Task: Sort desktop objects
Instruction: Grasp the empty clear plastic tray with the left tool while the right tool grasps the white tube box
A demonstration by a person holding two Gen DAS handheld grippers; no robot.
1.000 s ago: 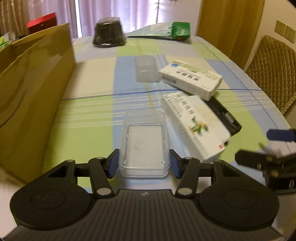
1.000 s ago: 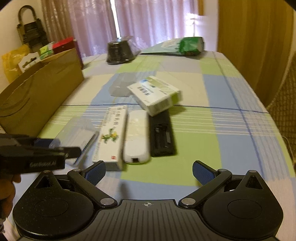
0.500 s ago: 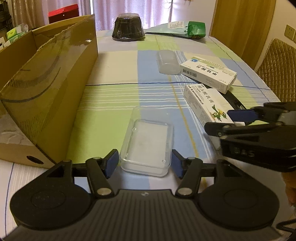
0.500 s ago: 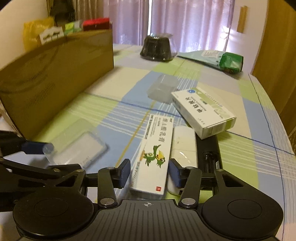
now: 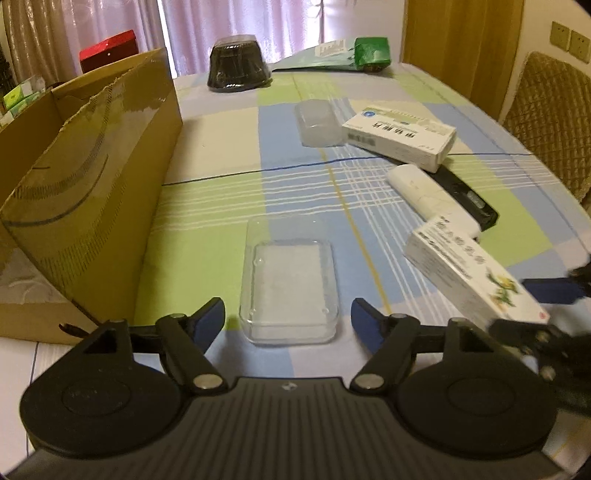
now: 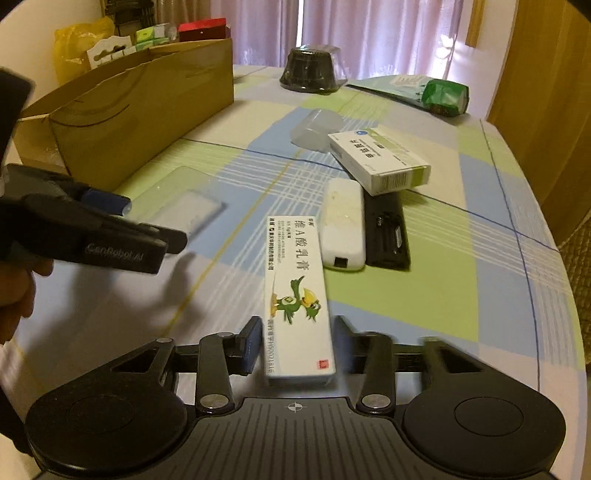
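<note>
Daylight comes through the curtains [image 5: 236,22] at the far end, where the window is washed out to pale pink-white. The room is otherwise dim and warm-toned. Glare lies on the tape of the cardboard box [image 5: 110,147]. Both fisheye views bend straight lines and darken at the corners. The right hand-held gripper [image 5: 546,295] is motion-blurred in the left view; soft shadows fall on the desk [image 6: 461,288].

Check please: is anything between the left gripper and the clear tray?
Nothing visible. The clear tray lies on the tablecloth just ahead of the open left gripper, with no object in the gap.
</note>
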